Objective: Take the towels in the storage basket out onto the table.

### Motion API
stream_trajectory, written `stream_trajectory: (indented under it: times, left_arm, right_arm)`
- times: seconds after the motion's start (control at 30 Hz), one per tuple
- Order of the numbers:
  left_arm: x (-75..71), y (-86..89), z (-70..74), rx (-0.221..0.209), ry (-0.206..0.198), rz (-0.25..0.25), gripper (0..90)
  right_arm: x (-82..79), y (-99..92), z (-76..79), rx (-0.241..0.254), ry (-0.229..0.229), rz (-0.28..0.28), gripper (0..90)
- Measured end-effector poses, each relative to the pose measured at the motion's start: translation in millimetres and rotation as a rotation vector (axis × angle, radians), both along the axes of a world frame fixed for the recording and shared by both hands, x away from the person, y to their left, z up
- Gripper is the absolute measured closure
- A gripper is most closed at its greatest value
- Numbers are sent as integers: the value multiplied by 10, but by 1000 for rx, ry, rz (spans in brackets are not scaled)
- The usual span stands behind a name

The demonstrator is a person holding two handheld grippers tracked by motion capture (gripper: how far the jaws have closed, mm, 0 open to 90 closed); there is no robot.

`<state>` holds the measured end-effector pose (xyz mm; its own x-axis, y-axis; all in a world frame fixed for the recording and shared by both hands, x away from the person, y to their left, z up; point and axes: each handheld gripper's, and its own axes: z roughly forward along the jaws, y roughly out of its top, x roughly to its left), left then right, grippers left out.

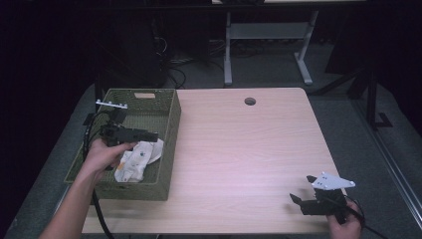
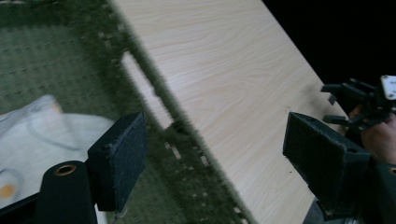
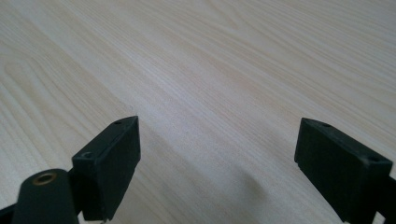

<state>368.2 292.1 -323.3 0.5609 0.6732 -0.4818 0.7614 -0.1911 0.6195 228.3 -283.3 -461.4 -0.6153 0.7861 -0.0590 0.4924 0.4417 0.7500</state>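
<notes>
Over the green basket [image 1: 169, 130] hovers the left gripper [image 1: 152, 135], jaws apart above white cloth [image 1: 137, 159].

basket [image 1: 169, 130]: olive-green woven, at bench's left edge | cloth [image 1: 141, 158] in it: white with small orange spots | bench [image 1: 249, 149]: pale wood grain | my left gripper [image 2: 212, 154]: black fingers [image 2: 122, 156] | my right gripper [image 3: 219, 168]: black, grey plate on top
</notes>
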Motion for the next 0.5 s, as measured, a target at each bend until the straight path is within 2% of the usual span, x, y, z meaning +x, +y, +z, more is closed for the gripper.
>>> stream_trajectory:
  times: [0.03,0.07,0.1,0.2,0.27,0.37,0.4,0.43,0.47,0.5]
  left_arm:
    - [6,32,-14,3,4,17,214]
    - [19,92,-40,28,2,37,221]
    - [19,92,-40,28,2,37,221]
    - [43,188,-101,83,16,78,221]
    - [57,234,-145,88,28,99,221]
    - [81,279,-218,133,52,121,221]
    - [97,285,-256,179,68,127,223]
    - [97,285,-256,179,68,127,223]
    - [114,287,-301,206,89,125,227]
    - [114,287,-301,206,89,125,231]
  right_arm:
    - [0,0,0,0,0,0,140]
    - [-1,1,0,0,1,1,140]
    - [-1,1,0,0,1,1,140]
    - [-2,4,-1,-2,2,6,140]
    - [-2,7,-1,-1,0,8,140]
    - [-2,8,-1,-2,0,8,140]
    - [-3,8,-2,-2,0,8,140]
    - [-3,8,-2,-2,0,8,140]
    - [-2,8,-2,-2,2,9,140]
    - [-2,8,-2,-2,2,9,140]
